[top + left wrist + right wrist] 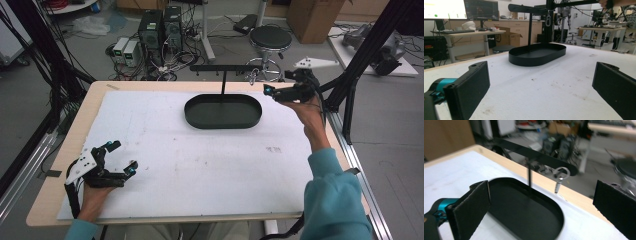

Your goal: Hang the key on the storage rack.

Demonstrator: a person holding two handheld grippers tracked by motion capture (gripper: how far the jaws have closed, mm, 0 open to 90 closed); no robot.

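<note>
Presently:
Right gripper: jaws wide, nothing between, beside the carabiner hanging on the stand's bar.
Left gripper: jaws wide, nothing held.

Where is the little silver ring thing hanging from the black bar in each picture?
High view: the silver ring hangs at the bar's right end, upper middle.
Left gripper view: top centre, right of the post.
Right gripper view: centre right, blurred.
Shared landmark: the black oval tray beneath.
</note>
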